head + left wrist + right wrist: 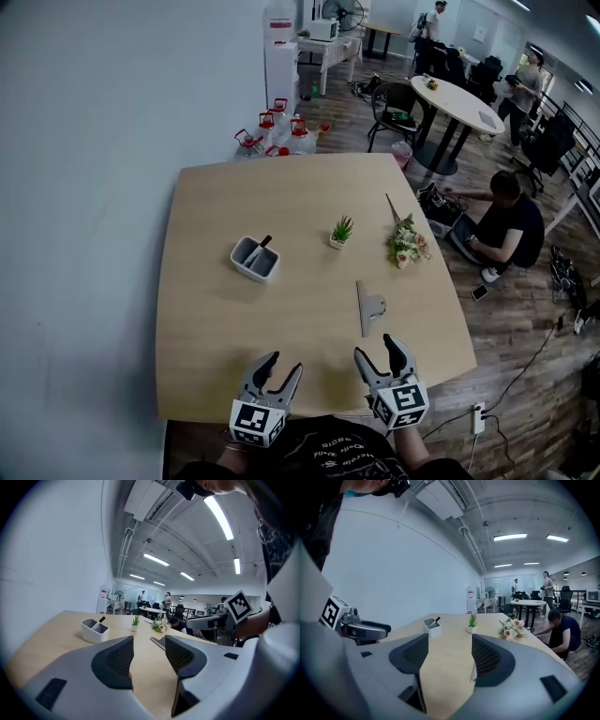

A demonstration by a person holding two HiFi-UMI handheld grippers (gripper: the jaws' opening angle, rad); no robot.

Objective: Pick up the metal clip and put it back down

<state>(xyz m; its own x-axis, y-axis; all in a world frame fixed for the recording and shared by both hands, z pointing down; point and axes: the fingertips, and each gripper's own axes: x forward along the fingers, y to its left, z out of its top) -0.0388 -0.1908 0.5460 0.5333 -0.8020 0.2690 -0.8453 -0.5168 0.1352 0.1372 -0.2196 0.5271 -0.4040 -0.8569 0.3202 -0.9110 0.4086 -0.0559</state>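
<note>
The metal clip [367, 307] lies flat on the wooden table [216, 328], right of centre and toward the near edge. My right gripper [377, 348] hovers just short of it, open and empty. To its left, over the table's near edge, my left gripper [285, 363] is also open and empty. In the left gripper view the clip [158, 642] shows far off between the spread jaws of the left gripper [148, 640]. The right gripper view has its gripper [450, 639] wide open, with only a thin edge of the clip [473, 671] showing beside the right jaw.
A white holder [255, 259] with a dark pen, a small potted plant [342, 232] and a flower bunch [407, 242] sit mid-table, beyond the clip. A person [506, 220] sits on the floor to the right. Water bottles [277, 131] stand behind the table.
</note>
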